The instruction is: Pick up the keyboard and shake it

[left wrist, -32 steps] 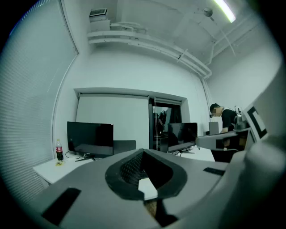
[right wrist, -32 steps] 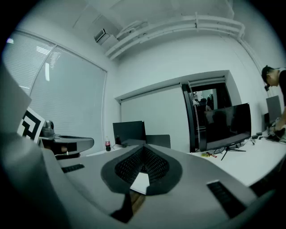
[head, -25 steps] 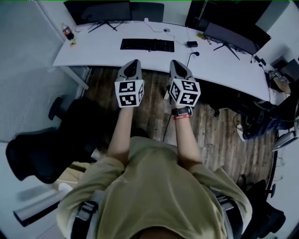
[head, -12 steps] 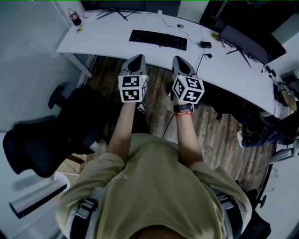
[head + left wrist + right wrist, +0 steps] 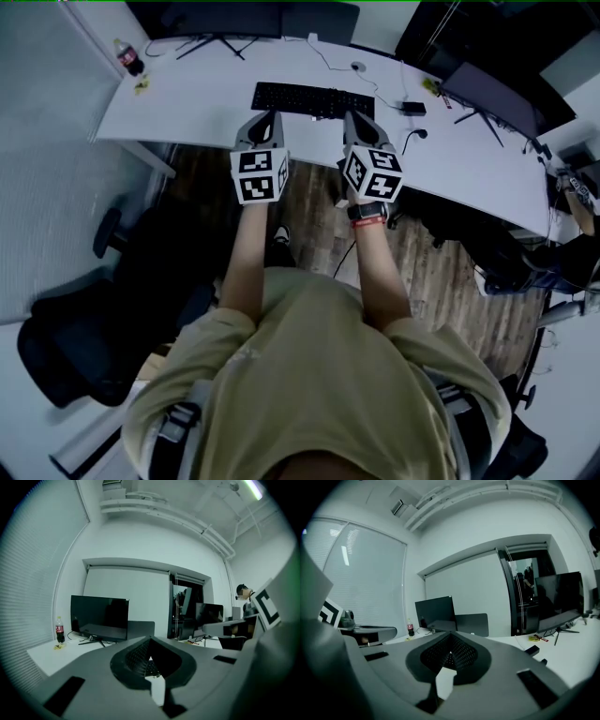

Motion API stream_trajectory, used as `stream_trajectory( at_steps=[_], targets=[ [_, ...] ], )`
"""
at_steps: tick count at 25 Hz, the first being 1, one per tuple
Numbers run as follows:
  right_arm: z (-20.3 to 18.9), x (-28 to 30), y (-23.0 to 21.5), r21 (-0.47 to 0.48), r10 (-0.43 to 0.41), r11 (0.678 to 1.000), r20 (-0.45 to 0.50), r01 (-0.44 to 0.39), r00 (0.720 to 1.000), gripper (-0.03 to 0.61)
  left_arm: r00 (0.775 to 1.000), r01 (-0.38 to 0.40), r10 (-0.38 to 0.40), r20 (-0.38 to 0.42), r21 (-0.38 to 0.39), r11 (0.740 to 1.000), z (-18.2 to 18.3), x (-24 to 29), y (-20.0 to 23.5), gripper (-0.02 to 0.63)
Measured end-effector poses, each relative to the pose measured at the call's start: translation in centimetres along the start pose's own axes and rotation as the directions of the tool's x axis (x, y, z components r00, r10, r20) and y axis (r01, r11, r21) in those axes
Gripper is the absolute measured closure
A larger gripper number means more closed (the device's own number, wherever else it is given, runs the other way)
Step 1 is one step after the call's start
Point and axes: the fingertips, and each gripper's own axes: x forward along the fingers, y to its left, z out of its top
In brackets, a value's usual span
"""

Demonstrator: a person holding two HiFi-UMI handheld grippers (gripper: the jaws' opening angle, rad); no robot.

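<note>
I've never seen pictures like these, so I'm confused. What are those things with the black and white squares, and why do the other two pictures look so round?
A person wears a camera on the head that looks down, so the big picture shows their own shirt and arms. Each hand holds a tool with two jaws, like big tweezers: the left gripper and the right gripper. The cubes with black and white squares are part of those tools.

The two round pictures come from small wide cameras riding on each gripper and looking along its jaws. The grey shape at the bottom is the jaws themselves. Both pairs are shut and hold nothing.

On the white desk lies a black keyboard, right in front of the tips. A bottle stands at the far left corner, and a dark monitor stands at the back.
</note>
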Motion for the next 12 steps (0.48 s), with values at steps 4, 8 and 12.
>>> stream_trajectory(
  at_steps=[4, 8, 12],
  targets=[
    [-0.7, 3.9, -0.2, 0.021, -0.019, 1.0, -0.037, 0.019, 0.999, 0.56, 0.999, 0.038, -0.038, -0.025, -0.011, 0.999, -0.4, 3.3, 2.1, 0.597],
    [-1.0, 7.4, 0.0, 0.028, -0.026, 0.999, -0.064, 0.028, 0.998, 0.56, 0.997, 0.07, -0.071, -0.03, -0.019, 0.997, -0.2, 6.3, 3.8, 0.597],
    [-1.3, 10.6, 0.0, 0.042, -0.04, 0.998, -0.079, 0.043, 0.996, 0.56, 0.994, 0.099, -0.1, -0.042, -0.025, 0.995, -0.1, 9.0, 5.4, 0.597]
  ],
)
